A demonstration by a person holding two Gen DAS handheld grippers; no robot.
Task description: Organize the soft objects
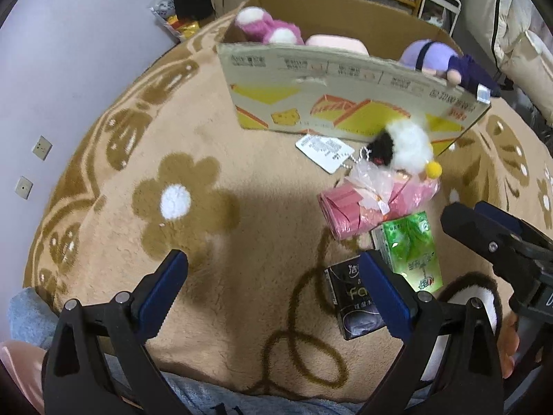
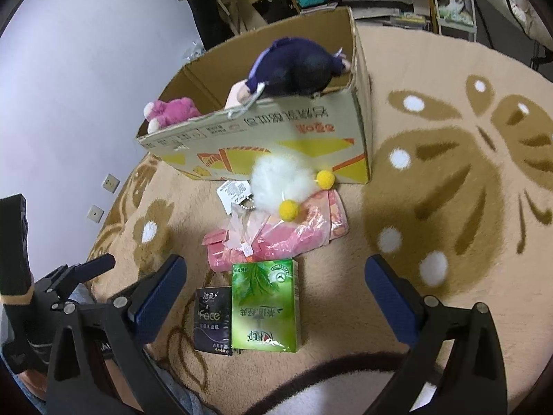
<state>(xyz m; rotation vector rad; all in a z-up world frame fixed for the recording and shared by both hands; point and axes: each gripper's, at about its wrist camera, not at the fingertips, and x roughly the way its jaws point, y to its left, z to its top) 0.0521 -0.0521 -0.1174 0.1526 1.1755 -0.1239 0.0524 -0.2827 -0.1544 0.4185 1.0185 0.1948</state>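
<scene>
The right gripper [image 2: 275,297] hangs low over the rug with its blue jaws spread wide and nothing between them, and the green tissue pack [image 2: 264,306] lies flat right under the gap. The left gripper [image 1: 274,288] is spread just as wide and empty, off to the side over bare rug [image 1: 214,128], its right finger close beside the black tissue pack [image 1: 345,302].

Just beyond the two packs, touching the green one, lies a pink bag roll [image 2: 276,238], and on top of it sits a fluffy white toy [image 2: 280,183] with yellow pompoms, a bead chain and a paper tag [image 2: 233,190]; it looks blurred, so I can't say whether it is lying still. Behind stands the cardboard box [image 2: 276,135], already holding a pink plush [image 2: 169,112] and a purple doll [image 2: 293,65] slumped over its front edge.

The white toy seems the likely next pick. I'd close on its fluffy body rather than the chain or tag, so it doesn't swing, and lift it well clear of the box wall before letting go.
</scene>
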